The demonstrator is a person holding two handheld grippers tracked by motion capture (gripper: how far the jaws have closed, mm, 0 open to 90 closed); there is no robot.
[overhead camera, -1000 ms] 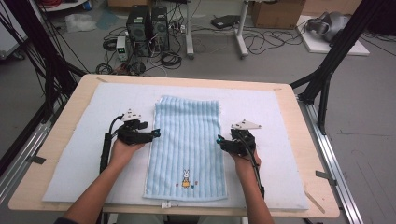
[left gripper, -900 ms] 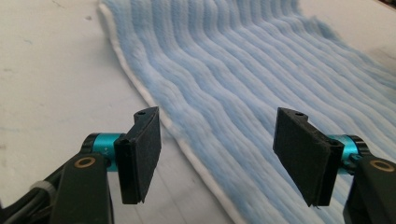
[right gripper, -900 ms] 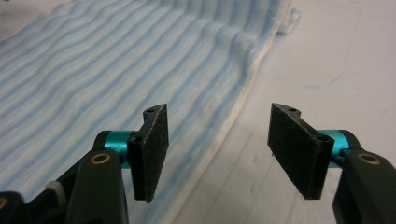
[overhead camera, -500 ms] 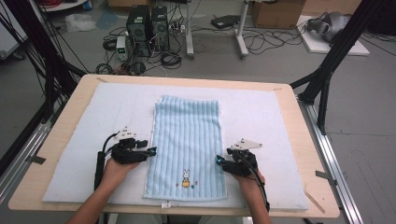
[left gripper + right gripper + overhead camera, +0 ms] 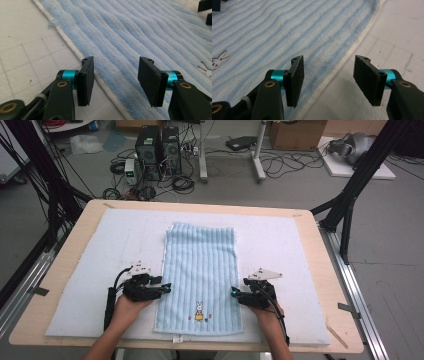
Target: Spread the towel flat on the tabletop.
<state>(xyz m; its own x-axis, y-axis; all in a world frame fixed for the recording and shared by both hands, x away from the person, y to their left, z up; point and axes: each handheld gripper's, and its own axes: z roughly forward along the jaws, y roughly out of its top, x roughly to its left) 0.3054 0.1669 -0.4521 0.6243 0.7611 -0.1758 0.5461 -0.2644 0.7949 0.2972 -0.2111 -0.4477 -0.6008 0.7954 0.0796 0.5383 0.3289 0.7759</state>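
Observation:
A light blue striped towel [image 5: 200, 265] lies flat on the white mat, a small rabbit picture [image 5: 199, 309] near its front end. My left gripper [image 5: 167, 288] sits low at the towel's left edge. In the left gripper view its jaws [image 5: 115, 80] straddle the white hem [image 5: 75, 51]. They have just been closing, and the pads stand apart from the cloth. My right gripper [image 5: 233, 292] is at the towel's right edge. There its jaws [image 5: 328, 80] straddle the hem [image 5: 342, 62]. They have just been opening and do not press the towel [image 5: 274, 32].
The white padded mat [image 5: 100, 245] covers most of the wooden table [image 5: 325, 270]. Black frame posts [image 5: 350, 195] stand at the table's sides. Computers and cables lie on the floor beyond the far edge.
Both hands have slid toward the table's near edge along the towel's sides and sunk a little. The towel has not moved.

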